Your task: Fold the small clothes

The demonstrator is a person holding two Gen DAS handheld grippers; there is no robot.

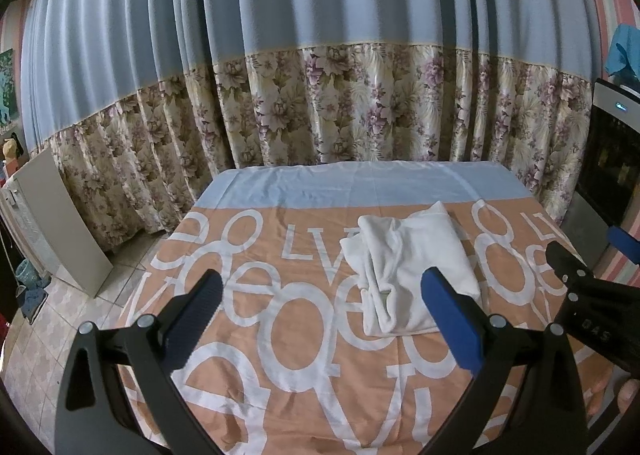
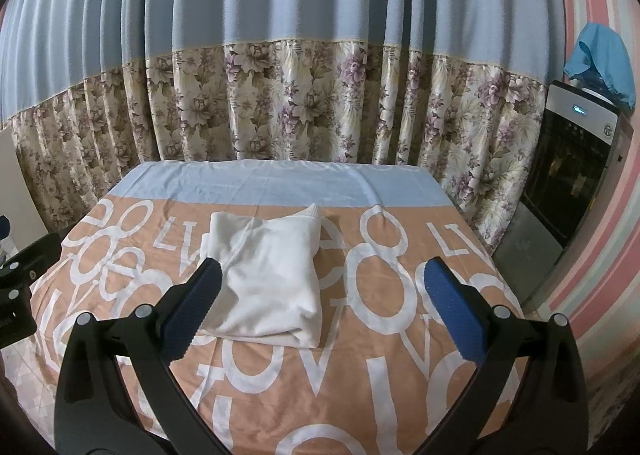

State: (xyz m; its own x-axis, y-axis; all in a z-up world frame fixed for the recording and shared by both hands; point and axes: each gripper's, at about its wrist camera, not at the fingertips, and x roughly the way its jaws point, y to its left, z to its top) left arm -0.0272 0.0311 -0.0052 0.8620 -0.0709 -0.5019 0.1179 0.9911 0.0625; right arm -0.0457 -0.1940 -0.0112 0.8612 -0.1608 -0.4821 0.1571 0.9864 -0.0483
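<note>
A small white garment (image 1: 408,267) lies folded into a compact bundle on the table, which is covered by an orange cloth with big white letters (image 1: 296,335). My left gripper (image 1: 324,295) hovers open above the cloth, to the near left of the bundle, holding nothing. In the right wrist view the same white garment (image 2: 268,279) sits just ahead of my right gripper (image 2: 320,287), which is open and empty, its left finger over the bundle's near-left corner. The right gripper's black body (image 1: 580,295) shows at the right edge of the left wrist view.
A blue and floral curtain (image 1: 320,95) hangs right behind the table. A black appliance (image 2: 568,183) with a blue cloth (image 2: 604,59) on top stands at the right. A white board (image 1: 60,223) leans at the left over a tiled floor (image 1: 48,335).
</note>
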